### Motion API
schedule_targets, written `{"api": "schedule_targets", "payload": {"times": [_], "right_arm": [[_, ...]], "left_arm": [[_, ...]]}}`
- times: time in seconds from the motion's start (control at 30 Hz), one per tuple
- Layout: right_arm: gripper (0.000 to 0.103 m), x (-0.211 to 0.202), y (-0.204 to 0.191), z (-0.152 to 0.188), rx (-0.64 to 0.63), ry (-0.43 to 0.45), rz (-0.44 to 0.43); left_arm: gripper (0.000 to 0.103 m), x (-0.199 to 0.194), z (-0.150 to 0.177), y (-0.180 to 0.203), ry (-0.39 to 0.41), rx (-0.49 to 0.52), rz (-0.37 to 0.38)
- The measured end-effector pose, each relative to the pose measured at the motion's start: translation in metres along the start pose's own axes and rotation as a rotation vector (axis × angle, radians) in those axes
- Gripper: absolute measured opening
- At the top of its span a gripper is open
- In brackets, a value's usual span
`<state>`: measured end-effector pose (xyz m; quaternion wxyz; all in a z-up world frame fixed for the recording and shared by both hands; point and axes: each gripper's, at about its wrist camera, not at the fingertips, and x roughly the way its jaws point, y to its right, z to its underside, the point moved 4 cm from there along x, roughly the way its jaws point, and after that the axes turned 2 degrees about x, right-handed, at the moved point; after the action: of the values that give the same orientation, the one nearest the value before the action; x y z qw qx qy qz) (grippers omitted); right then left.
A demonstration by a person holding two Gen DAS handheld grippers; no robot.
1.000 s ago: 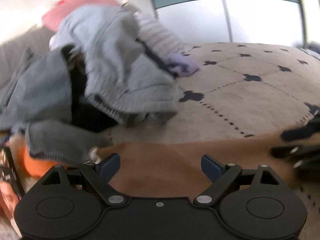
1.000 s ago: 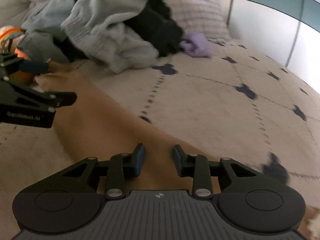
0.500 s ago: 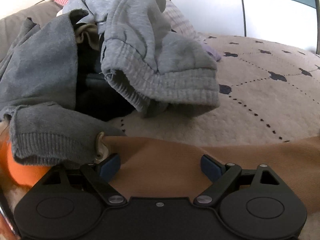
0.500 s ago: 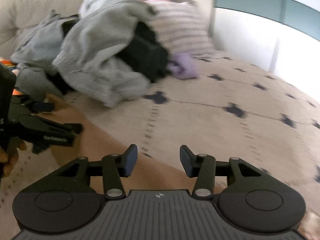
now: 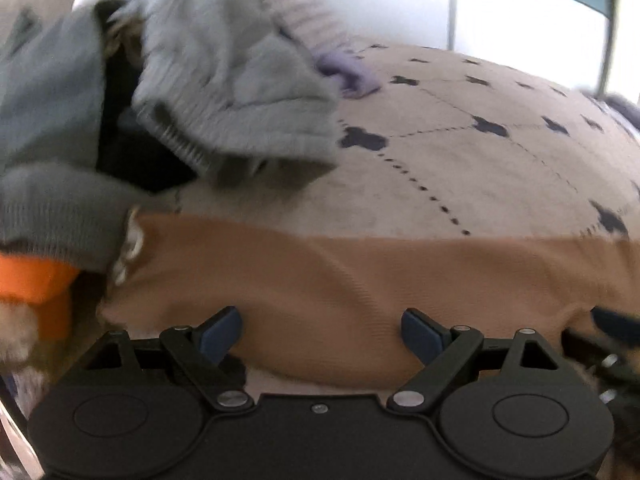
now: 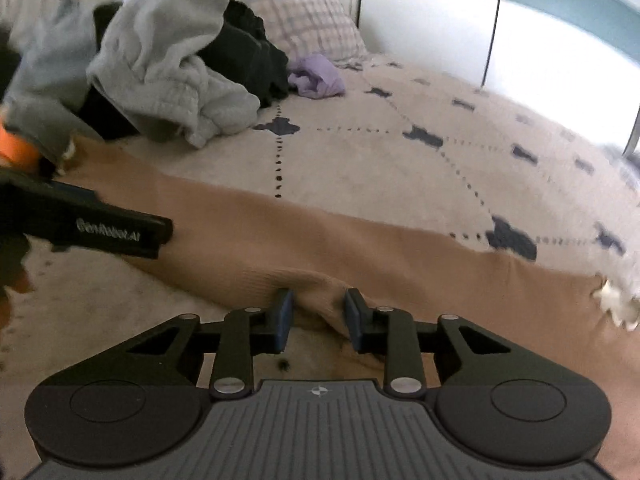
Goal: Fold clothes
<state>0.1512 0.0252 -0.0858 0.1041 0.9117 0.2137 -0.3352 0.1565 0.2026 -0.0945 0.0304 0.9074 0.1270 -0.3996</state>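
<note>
A beige bedspread (image 6: pixel 400 168) with dark clover marks and dotted lines covered the bed, and pale wardrobe doors (image 6: pixel 540 40) with a teal band stood beyond its far edge. At the far left lay a heap of clothes: a light grey sweatshirt (image 6: pixel 168 64) on top, black garments (image 6: pixel 248 56) under it, a darker grey knit (image 5: pixel 52 208) nearer, and something orange (image 5: pixel 32 280) at the left edge. A checked pillow (image 6: pixel 308 16) leaned behind the heap, with a small lilac cloth (image 6: pixel 316 78) just beside it on the bedspread. A long tan garment (image 6: pixel 360 248) stretched across the near part of the bed from left to right, flat except for a raised ridge near the right end. The left gripper (image 5: pixel 322 330) was low over the tan garment's near edge, its blue-padded fingers (image 5: pixel 220 332) spread wide with nothing between them. The right gripper (image 6: pixel 318 318) had its fingers (image 6: pixel 284 316) partly closed on either side of the raised ridge of tan fabric; whether the pads pressed the cloth could not be told. In the right wrist view the left gripper's black body appeared at the left, over the garment.
</note>
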Motion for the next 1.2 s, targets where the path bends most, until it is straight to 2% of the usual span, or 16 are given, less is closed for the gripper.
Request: {"api": "schedule_targets", "payload": {"times": [0.1, 0.17, 0.2, 0.23, 0.4, 0.6, 0.7, 0.83, 0.93, 1.03, 1.13, 1.2], "right_arm": [[0.039, 0.002, -0.001, 0.001, 0.003, 0.011, 0.027], [0.053, -0.011, 0.007, -0.002, 0.039, 0.025, 0.034], [0.065, -0.02, 0.013, -0.002, 0.061, 0.04, 0.034], [0.07, -0.031, 0.021, 0.0, 0.078, 0.055, 0.04], [0.079, -0.08, 0.073, 0.027, 0.144, 0.048, 0.121], [0.083, -0.128, 0.134, 0.07, 0.239, 0.023, 0.219], [0.083, -0.144, 0.16, 0.095, 0.288, 0.011, 0.267], [0.083, -0.163, 0.194, 0.129, 0.362, -0.008, 0.325], [0.08, -0.156, 0.23, 0.17, 0.474, -0.08, 0.315], [0.08, -0.165, 0.228, 0.194, 0.431, -0.068, 0.297], [0.086, -0.175, 0.221, 0.207, 0.415, -0.098, 0.305], [0.086, -0.183, 0.217, 0.216, 0.409, -0.099, 0.297]], "left_arm": [[0.086, -0.006, -0.003, -0.003, -0.004, -0.053, 0.035], [0.087, -0.012, -0.004, -0.001, -0.003, -0.064, 0.06], [0.087, -0.015, -0.004, 0.001, -0.002, -0.07, 0.073], [0.087, -0.018, -0.004, 0.002, -0.002, -0.075, 0.086], [0.091, -0.037, 0.0, 0.03, -0.014, -0.058, 0.193], [0.093, -0.059, 0.016, 0.076, -0.045, -0.08, 0.343], [0.093, -0.076, 0.028, 0.104, -0.029, -0.064, 0.428], [0.093, -0.097, 0.052, 0.147, 0.02, 0.034, 0.539], [0.093, -0.098, 0.075, 0.179, 0.011, 0.13, 0.594], [0.093, -0.093, 0.101, 0.195, -0.01, 0.195, 0.585], [0.094, -0.101, 0.125, 0.206, 0.066, 0.329, 0.529], [0.096, -0.108, 0.141, 0.211, 0.107, 0.422, 0.496]]}}
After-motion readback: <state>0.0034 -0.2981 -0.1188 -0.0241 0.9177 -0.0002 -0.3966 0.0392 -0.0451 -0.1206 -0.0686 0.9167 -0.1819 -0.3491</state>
